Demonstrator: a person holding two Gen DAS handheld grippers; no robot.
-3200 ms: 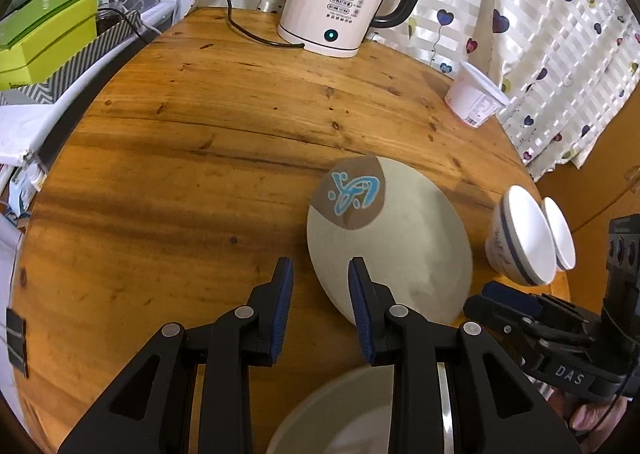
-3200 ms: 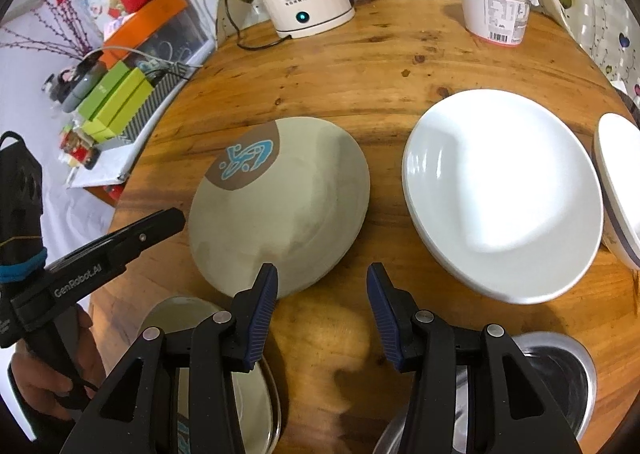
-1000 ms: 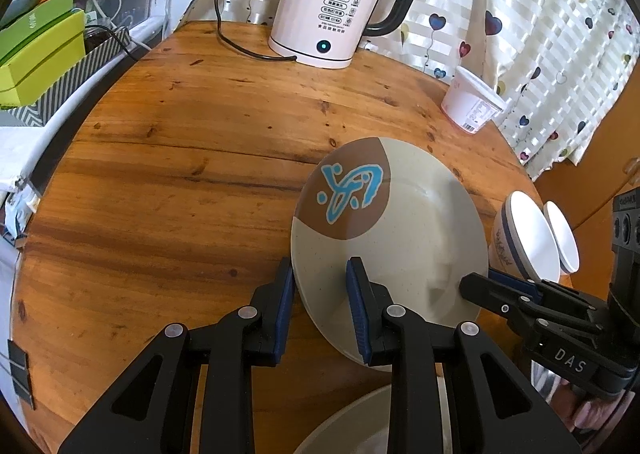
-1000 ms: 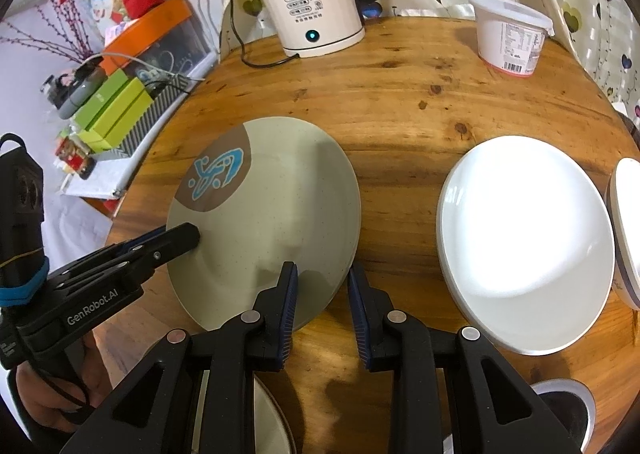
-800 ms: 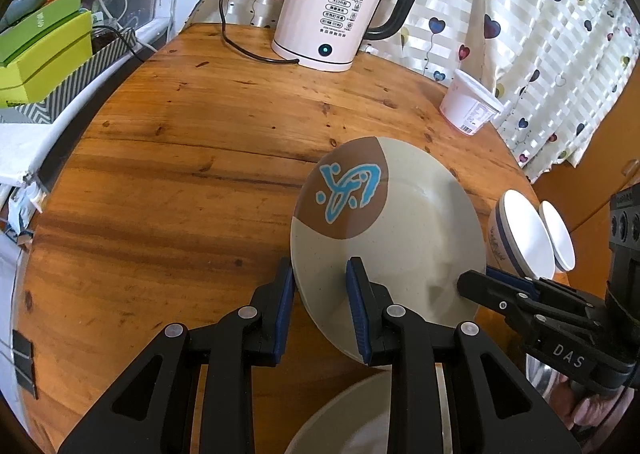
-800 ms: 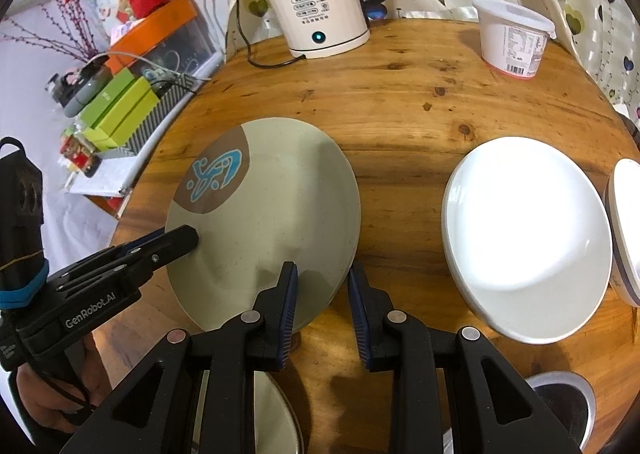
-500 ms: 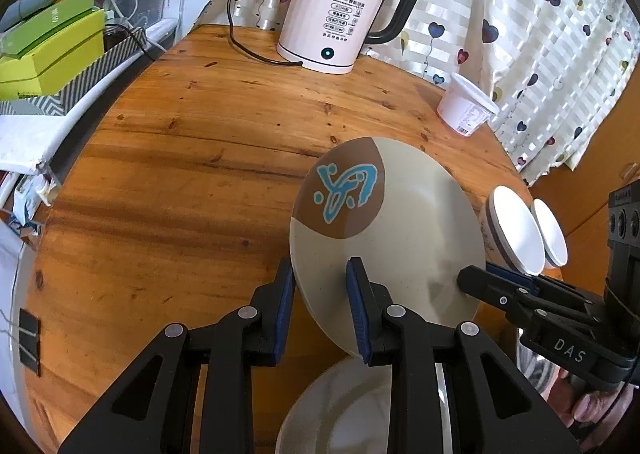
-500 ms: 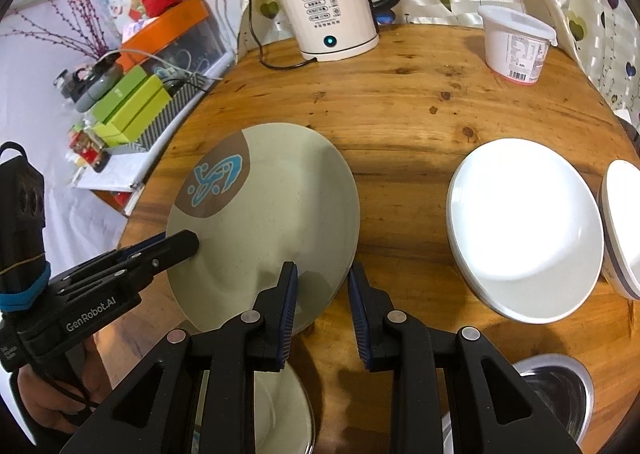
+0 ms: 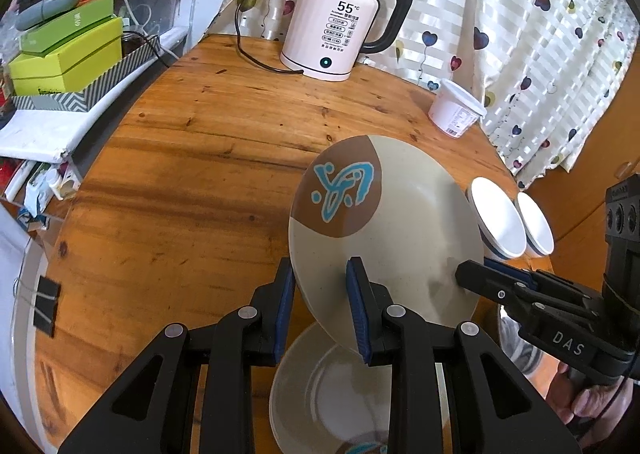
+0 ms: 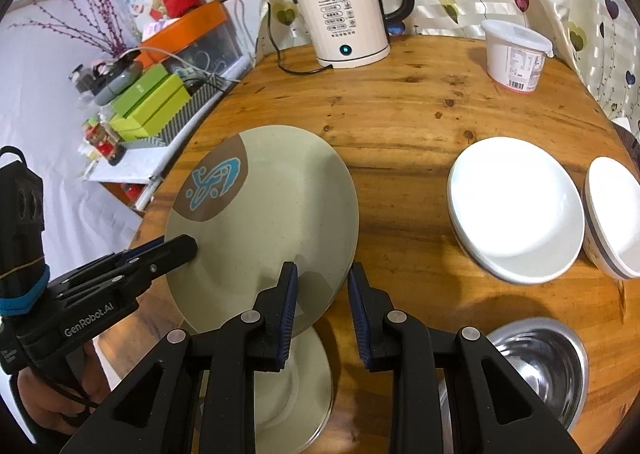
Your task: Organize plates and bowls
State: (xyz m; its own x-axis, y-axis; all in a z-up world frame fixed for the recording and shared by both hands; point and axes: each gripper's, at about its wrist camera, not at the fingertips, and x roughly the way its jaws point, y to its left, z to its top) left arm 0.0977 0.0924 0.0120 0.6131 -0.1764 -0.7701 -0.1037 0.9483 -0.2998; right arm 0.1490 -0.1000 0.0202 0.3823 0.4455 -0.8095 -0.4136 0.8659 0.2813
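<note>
A beige plate with a brown patch and blue motif (image 9: 384, 222) (image 10: 260, 222) is held in the air, tilted, above the round wooden table. My left gripper (image 9: 320, 308) is shut on its left rim and also shows in the right wrist view (image 10: 188, 248). My right gripper (image 10: 320, 304) is shut on its near-right rim and also shows in the left wrist view (image 9: 472, 274). A second beige plate (image 9: 332, 394) (image 10: 288, 386) lies on the table right under it. A white plate (image 10: 516, 206) and white bowls (image 9: 496, 222) (image 10: 616, 210) sit to the right.
A white electric kettle (image 9: 340, 34) (image 10: 348, 18) with its cord stands at the table's back. A white lidded tub (image 9: 456, 114) (image 10: 516, 54) is back right. A steel bowl (image 10: 540, 366) is near right. Green boxes (image 9: 64, 50) sit on a shelf left of the table.
Both grippers closed on the beige plate's rim and lifted it off the table. It has since risen and come nearer, so that it now hangs over the second beige plate.
</note>
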